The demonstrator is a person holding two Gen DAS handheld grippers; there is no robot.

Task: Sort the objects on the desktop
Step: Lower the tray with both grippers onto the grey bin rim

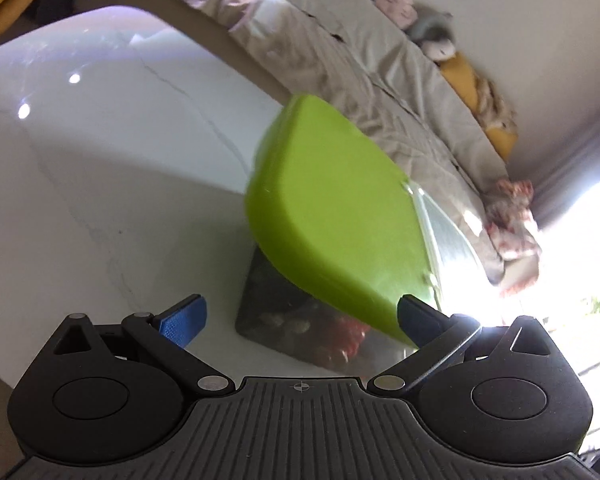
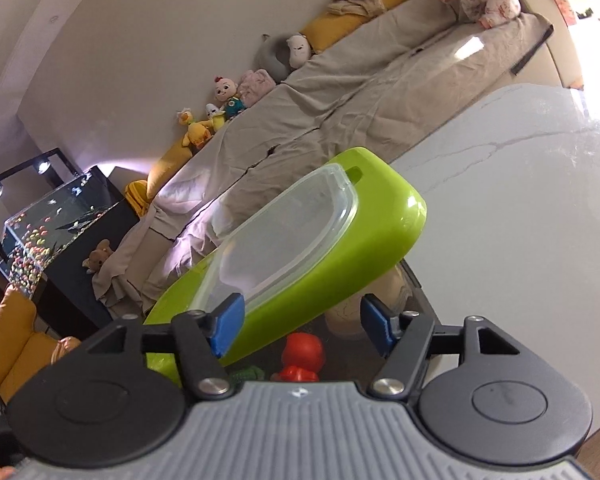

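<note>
White marble-veined table (image 2: 520, 208) beside a long sofa under a creased beige cover (image 2: 340, 112). Plush toys (image 2: 228, 96) and yellow cushions (image 2: 340, 24) line the plain wall. Lit fish tank (image 2: 48, 232). Strong window glare (image 1: 580, 240).

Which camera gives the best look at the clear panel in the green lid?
The right wrist view. There the green lid tilts its face toward the camera, so the clear panel shows almost whole, rim included. The left wrist view mostly sees the lid's plain green side; of the panel only a glary sliver shows along the right edge.
</note>
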